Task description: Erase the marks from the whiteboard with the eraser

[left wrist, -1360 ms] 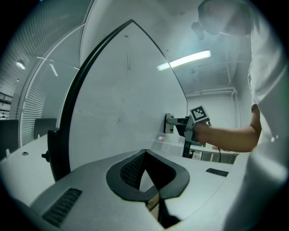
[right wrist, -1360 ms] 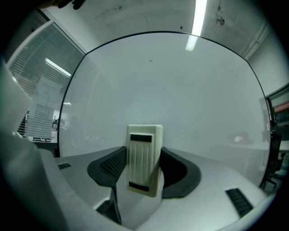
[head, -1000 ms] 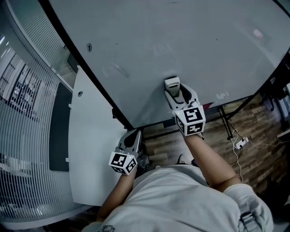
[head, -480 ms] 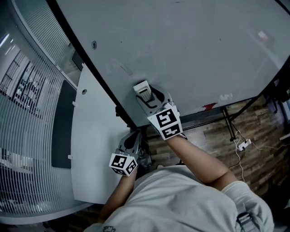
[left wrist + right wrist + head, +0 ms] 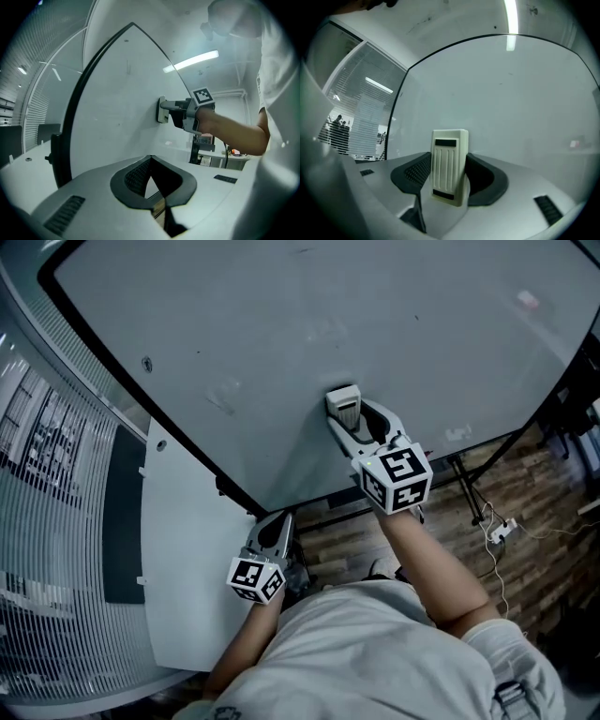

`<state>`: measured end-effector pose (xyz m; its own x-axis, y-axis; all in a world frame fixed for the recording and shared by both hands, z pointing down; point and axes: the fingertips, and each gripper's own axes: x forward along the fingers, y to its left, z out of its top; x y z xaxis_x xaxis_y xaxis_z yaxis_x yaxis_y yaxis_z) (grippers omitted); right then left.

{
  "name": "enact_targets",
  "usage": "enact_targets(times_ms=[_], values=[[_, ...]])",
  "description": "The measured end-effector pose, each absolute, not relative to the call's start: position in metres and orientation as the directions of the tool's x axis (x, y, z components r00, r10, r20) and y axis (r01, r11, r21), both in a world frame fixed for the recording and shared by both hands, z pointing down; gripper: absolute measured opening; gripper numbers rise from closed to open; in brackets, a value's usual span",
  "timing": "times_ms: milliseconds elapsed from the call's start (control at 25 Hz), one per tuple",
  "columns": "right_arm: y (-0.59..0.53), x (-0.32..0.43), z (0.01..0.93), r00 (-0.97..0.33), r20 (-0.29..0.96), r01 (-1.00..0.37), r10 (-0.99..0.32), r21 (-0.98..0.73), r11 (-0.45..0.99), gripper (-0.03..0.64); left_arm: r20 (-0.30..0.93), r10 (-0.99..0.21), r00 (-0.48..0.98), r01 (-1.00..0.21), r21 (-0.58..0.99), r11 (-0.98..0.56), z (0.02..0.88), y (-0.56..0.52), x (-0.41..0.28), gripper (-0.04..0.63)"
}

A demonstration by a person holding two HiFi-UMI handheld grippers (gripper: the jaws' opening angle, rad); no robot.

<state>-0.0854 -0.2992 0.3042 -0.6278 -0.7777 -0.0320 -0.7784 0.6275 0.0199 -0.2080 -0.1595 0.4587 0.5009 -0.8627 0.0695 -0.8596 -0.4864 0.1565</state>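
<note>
A person's right gripper (image 5: 356,424) clamps a cream-coloured eraser (image 5: 343,406) between its jaws, one jaw on each long side, and presses it flat against the lower middle of the whiteboard (image 5: 328,324). A faint grey smudge (image 5: 223,396) lies on the board, well to the eraser's left. The left gripper (image 5: 280,518) hangs low near the person's body, below the board's black-framed bottom edge, with its jaws brought together and nothing between them. A white power strip (image 5: 500,532) lies on the wooden floor (image 5: 530,502).
</note>
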Motion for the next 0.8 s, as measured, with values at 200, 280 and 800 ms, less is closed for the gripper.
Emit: enact_targets(times_ms=[200, 280, 800], values=[[-0.326, 0.001, 0.306, -0.558, -0.041, -0.827, -0.829, -0.058, 0.560, 0.236, 0.068, -0.841, 0.537, -0.839, 0.153, -0.523, 0.454, -0.183, -0.170, 0.008], [-0.336, 0.032, 0.309, -0.536, -0.040, -0.839, -0.843, -0.084, 0.538, 0.236, 0.068, -0.831, 0.552, -0.829, 0.152, -0.538, 0.452, -0.193, -0.153, 0.006], [-0.357, 0.120, 0.324, -0.455, -0.009, -0.884, -0.890, -0.116, 0.453, 0.236, 0.052, -0.794, 0.606, -0.787, 0.185, -0.589, 0.454, -0.216, -0.099, 0.006]])
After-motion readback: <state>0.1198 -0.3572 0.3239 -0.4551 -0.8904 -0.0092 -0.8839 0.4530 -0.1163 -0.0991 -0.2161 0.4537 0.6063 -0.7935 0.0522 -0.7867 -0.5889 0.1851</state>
